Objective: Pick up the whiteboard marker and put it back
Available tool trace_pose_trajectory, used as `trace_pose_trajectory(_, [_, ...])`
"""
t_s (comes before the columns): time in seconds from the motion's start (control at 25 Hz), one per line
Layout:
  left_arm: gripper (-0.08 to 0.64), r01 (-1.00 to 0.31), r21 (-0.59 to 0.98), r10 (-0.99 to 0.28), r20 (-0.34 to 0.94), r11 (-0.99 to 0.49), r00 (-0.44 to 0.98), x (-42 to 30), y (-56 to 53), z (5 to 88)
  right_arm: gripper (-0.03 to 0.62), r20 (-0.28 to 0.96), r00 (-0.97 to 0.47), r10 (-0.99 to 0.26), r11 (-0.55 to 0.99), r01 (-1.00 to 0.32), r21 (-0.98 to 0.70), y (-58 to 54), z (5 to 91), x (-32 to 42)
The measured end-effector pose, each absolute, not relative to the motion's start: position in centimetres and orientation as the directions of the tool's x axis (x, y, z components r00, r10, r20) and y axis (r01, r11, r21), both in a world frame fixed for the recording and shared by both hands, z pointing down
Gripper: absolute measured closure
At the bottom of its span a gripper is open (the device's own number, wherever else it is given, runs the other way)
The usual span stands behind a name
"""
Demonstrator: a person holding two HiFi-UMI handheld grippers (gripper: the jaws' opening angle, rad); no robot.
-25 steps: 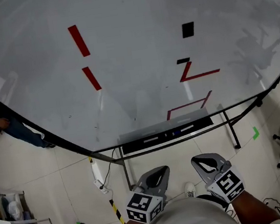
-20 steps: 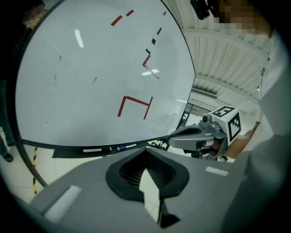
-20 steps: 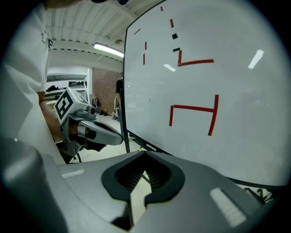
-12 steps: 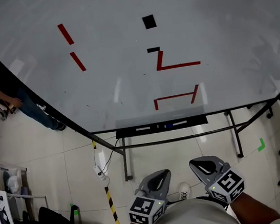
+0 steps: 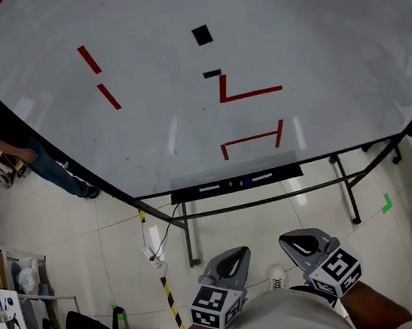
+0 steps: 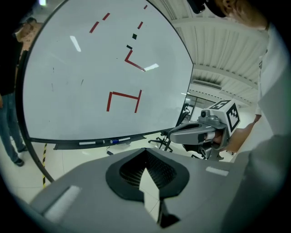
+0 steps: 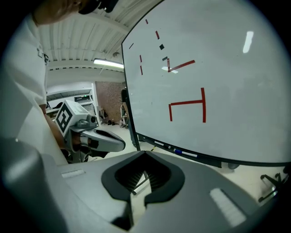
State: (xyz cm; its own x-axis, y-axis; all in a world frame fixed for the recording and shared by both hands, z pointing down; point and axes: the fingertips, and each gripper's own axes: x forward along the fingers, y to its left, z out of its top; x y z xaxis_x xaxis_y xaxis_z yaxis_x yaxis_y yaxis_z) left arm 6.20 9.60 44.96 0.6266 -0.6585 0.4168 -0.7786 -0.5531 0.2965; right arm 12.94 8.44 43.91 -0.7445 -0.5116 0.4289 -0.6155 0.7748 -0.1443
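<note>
Left claw (image 5: 234,256) well apart from marker (image 5: 211,188)

Bright, even overhead light; glare streaks on the whiteboard (image 5: 308,24); fisheye-bent edges.

Whiteboard (image 5: 146,115): smooth, glossy white surface; ceiling lights mirror in it. Frame (image 5: 271,198) under it: dark metal tube with a dull sheen. Floor (image 5: 120,255): pale polished tiles with faint reflections. Left gripper (image 5: 234,255) and right gripper (image 5: 296,238): grey moulded plastic, matt and smooth. Their pads (image 6: 132,169): black, ribbed, rubbery-looking. Marker cubes (image 5: 214,305): flat matt black-and-white print.
</note>
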Motion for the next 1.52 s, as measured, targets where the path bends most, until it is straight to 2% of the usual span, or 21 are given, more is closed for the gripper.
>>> trace_pose_trajectory(0.36, [0.543,-0.726,0.303,-0.612,0.394,-0.618,0.686,3.0,9.5,44.5,0.591,0.416,-0.716,-0.561,0.719,-0.67,-0.184,8.6,43.9,9.2])
trace_pose_trajectory(0.72, [0.543,-0.726,0.32,-0.62,0.379,-0.609,0.687,0.5,9.4,44.5,0.591,0.428,-0.703,-0.568,0.702,-0.685,-0.194,9.1,44.4,7.7])
trace_pose_trajectory(1.52, [0.543,-0.732,0.29,-0.617,0.4,-0.616,0.677,0.4,10.1,44.8,0.591,0.433,-0.711,-0.554,0.713,-0.674,-0.196,9.8,44.9,7.1])
